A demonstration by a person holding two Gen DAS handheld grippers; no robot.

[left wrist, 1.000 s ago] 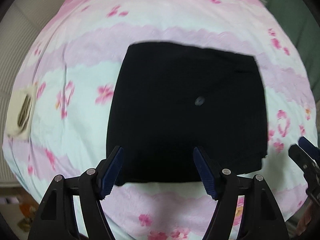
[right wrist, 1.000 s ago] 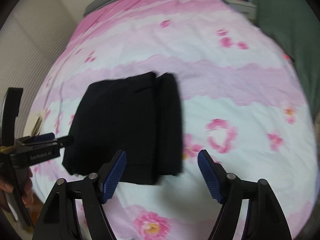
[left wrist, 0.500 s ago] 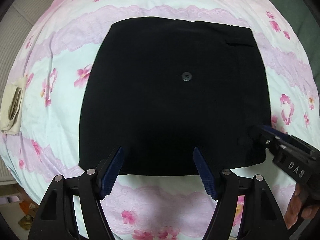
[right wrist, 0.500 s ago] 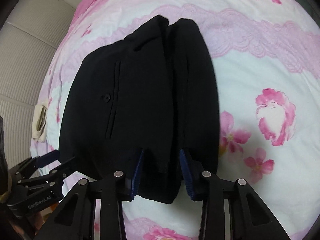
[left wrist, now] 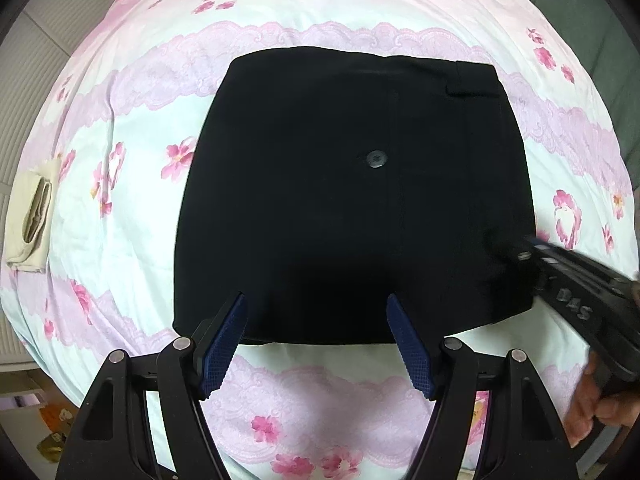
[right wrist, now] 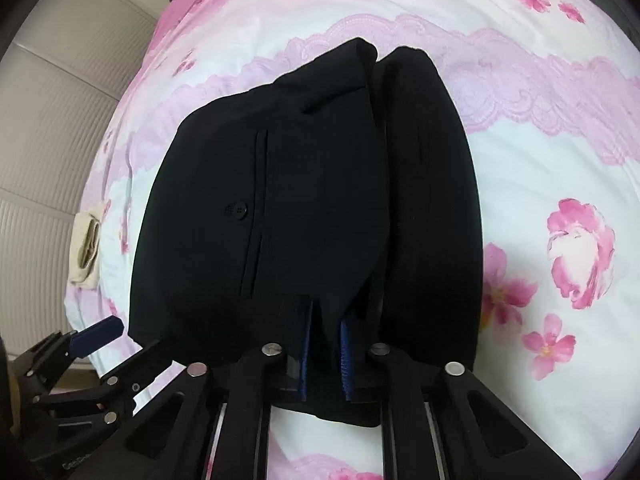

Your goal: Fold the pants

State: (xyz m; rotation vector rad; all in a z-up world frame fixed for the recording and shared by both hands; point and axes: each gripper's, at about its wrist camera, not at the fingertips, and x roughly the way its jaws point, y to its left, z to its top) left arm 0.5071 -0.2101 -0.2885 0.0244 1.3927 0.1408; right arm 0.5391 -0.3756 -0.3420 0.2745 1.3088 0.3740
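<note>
The black pants lie folded into a rough square on the pink floral bed sheet, a button facing up. My left gripper is open, its blue pads at the near edge of the pants with nothing between them. My right gripper is shut on the near edge of the top layers of the pants. It also shows in the left wrist view at the right edge of the pants. The left gripper shows in the right wrist view at the lower left, beside the pants.
A folded beige cloth lies at the left edge of the bed, also in the right wrist view. A pale ribbed wall runs along the left. The bed sheet stretches away to the right and far side.
My right gripper moved in to the right edge of the pants and closed on the top layers. My left gripper moved closer to the near edge and stayed open.
</note>
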